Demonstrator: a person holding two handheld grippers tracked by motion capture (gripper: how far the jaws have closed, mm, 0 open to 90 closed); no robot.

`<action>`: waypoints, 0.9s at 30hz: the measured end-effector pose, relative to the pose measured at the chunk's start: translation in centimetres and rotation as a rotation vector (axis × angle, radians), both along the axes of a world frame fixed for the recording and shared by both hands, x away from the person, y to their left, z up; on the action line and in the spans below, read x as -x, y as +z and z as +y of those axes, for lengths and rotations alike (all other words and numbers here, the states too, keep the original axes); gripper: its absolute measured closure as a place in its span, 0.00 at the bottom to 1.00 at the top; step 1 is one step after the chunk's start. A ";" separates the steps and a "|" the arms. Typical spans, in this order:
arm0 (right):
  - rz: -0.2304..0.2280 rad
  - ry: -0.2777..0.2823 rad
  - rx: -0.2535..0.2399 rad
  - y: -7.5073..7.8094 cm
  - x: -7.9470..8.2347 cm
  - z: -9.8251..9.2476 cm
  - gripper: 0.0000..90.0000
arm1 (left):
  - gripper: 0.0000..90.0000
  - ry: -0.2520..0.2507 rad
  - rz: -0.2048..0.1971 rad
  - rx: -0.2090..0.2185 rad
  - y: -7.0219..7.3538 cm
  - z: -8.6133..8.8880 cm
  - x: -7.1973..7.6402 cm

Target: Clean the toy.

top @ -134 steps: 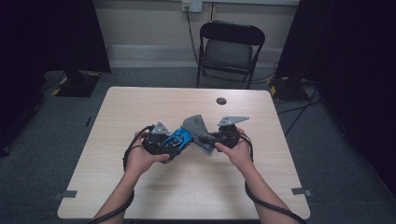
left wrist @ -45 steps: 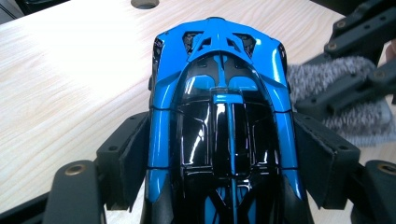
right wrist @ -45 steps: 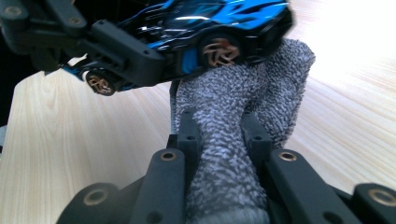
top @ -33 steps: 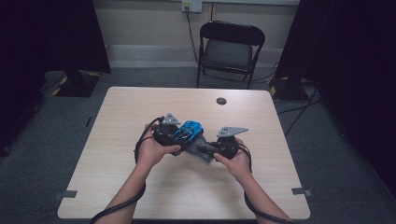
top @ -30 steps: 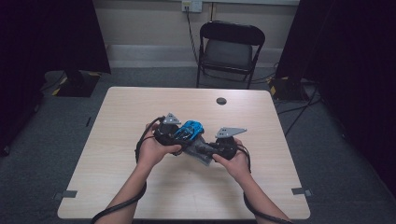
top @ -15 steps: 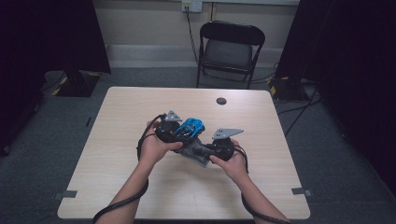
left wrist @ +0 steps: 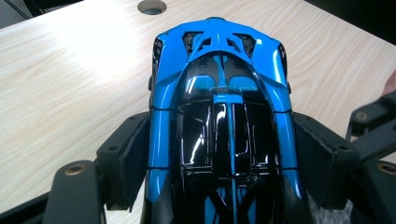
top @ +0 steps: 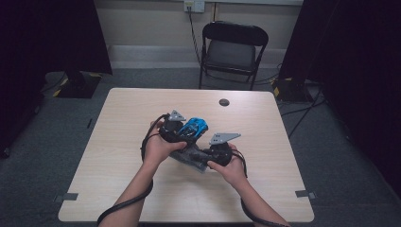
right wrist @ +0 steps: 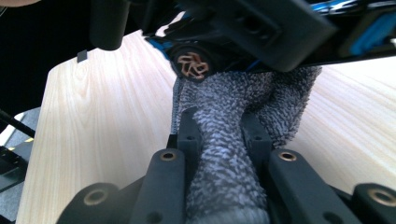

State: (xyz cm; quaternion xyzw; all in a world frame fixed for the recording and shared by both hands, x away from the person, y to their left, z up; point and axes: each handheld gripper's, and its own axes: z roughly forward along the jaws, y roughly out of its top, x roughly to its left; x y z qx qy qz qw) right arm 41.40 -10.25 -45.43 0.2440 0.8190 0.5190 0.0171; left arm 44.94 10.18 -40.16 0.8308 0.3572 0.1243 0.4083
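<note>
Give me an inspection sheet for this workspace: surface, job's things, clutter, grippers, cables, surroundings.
Surface: light wood table, with a round hole near the far edge.
Job's things: blue toy car, held above the table; grey cloth bunched under it.
Clutter: nothing seen.
Grippers: left gripper shut on the car's sides; right gripper shut on the cloth.
Cables: a black cable trails from each gripper past the forearms.
Surroundings: folding chair behind the table, wall outlet, grey floor.
</note>
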 end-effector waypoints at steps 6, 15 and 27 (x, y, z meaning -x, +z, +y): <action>0.004 0.018 0.004 -0.3 0.3 0.5 0.83 | 0.29 0.007 0.007 0.008 -0.2 0.0 -0.2; 0.001 0.066 0.008 -0.6 1.0 1.5 0.83 | 0.29 0.021 0.004 0.007 -0.4 0.1 -0.4; -0.007 0.081 0.061 -0.9 1.2 1.0 0.83 | 0.29 0.050 -0.015 0.020 0.5 1.3 -0.4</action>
